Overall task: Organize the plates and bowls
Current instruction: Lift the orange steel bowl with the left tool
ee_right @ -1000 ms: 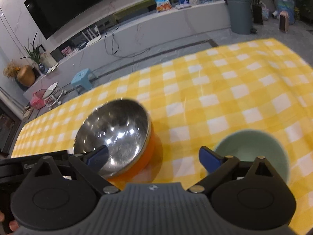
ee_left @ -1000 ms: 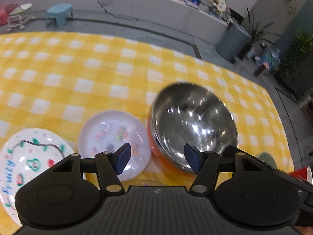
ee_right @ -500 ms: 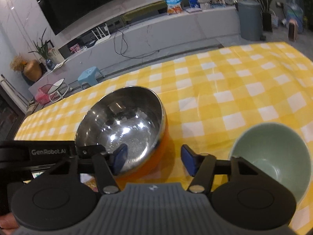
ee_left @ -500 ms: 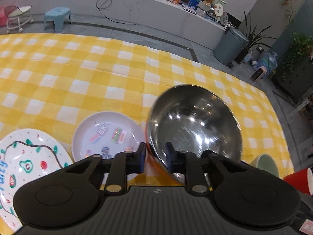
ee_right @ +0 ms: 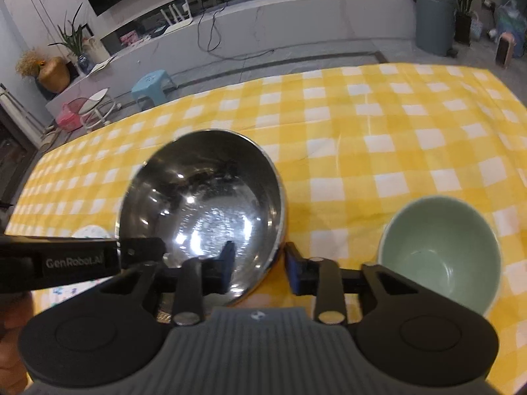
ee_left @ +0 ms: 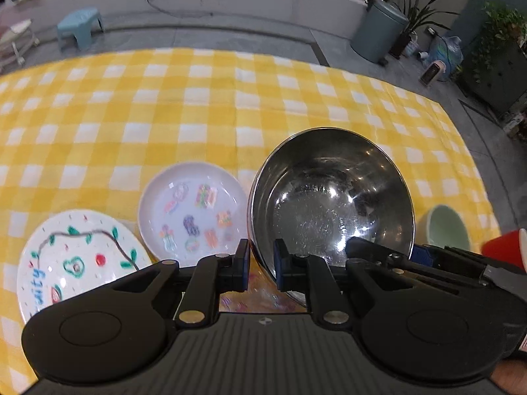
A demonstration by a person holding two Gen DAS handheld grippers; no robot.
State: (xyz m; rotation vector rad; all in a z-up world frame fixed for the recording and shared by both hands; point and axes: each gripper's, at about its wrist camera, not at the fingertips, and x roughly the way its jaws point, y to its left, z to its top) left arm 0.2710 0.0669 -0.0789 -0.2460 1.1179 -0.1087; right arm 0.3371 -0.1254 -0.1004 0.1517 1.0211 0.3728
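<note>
A steel bowl (ee_left: 329, 204) with an orange outside stands on the yellow checked cloth, between a small white patterned plate (ee_left: 194, 210) and a pale green bowl (ee_right: 438, 256). My left gripper (ee_left: 261, 258) is shut on the steel bowl's near left rim, one pad inside and one outside. My right gripper (ee_right: 260, 265) straddles the near right rim of the steel bowl (ee_right: 204, 197). Its jaws are closing, and a gap still shows beside the inner pad. A larger white plate (ee_left: 79, 256) with fruit drawings lies at the far left.
A red cup (ee_left: 504, 250) stands at the right edge, beside the green bowl (ee_left: 448, 227). The yellow checked tablecloth (ee_left: 197, 115) stretches away beyond the dishes. Past the table's far edge are a blue stool (ee_right: 153, 84) and a grey bin (ee_right: 434, 19).
The left jaws went from wide open to shut on the steel bowl's rim. The right jaws narrowed around the opposite side of the rim. Both hands stayed about where they were.
</note>
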